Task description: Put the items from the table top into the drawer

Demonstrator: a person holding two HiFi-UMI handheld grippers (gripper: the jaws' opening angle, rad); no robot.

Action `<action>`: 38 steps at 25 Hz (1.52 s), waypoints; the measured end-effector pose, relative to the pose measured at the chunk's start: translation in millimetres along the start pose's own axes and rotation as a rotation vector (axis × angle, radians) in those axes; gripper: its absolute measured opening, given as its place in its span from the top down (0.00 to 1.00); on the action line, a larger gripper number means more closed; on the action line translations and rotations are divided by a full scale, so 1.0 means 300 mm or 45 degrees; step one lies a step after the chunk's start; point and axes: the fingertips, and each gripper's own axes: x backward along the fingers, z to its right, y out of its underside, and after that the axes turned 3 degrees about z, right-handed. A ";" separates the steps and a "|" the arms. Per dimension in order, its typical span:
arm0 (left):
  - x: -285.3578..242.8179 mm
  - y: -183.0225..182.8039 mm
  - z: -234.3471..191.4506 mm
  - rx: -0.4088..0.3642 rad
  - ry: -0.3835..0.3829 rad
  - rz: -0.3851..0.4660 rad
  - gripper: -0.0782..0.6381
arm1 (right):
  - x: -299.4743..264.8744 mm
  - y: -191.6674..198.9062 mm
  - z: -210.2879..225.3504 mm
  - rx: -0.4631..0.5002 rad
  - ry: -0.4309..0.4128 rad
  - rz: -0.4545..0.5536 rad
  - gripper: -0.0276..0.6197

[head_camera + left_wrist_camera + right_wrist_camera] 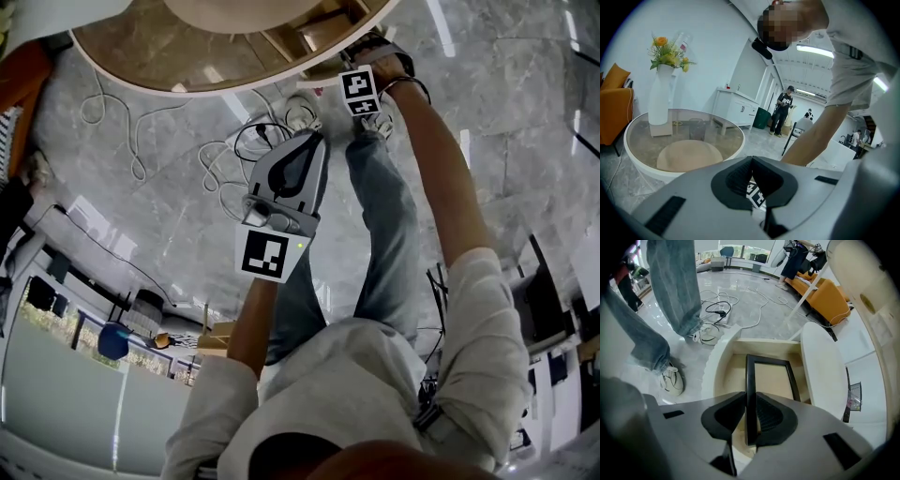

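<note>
We see the right gripper (750,404) with its fingers clamped on one long bar of a thin black rectangular picture frame (750,373). The frame runs straight out ahead of the fingertips, above the open pale wooden drawer (729,378) just beyond them. Its far end may touch the drawer floor; we can't tell. The left gripper (752,164) has its fingers together with nothing between them. The round glass-topped table (635,161) lies well ahead of them, to the left.
</note>
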 end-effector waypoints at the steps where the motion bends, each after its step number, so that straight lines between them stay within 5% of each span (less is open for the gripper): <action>1: -0.012 0.003 -0.006 -0.002 0.001 0.006 0.87 | -0.014 0.003 0.006 -0.001 0.003 0.001 0.82; 17: -0.136 0.085 -0.041 -0.045 0.053 0.024 0.87 | -0.216 0.021 0.029 0.018 -0.046 0.025 0.82; 21: -0.127 0.120 -0.060 -0.041 0.053 -0.007 0.87 | -0.251 0.008 0.039 0.026 0.011 0.020 0.82; 23: -0.126 0.120 -0.067 -0.042 0.046 -0.009 0.87 | -0.249 0.001 0.039 0.017 0.006 0.035 0.75; 38: -0.019 -0.177 0.042 -0.017 0.048 0.018 0.87 | 0.232 -0.059 0.019 -0.156 0.052 0.096 0.92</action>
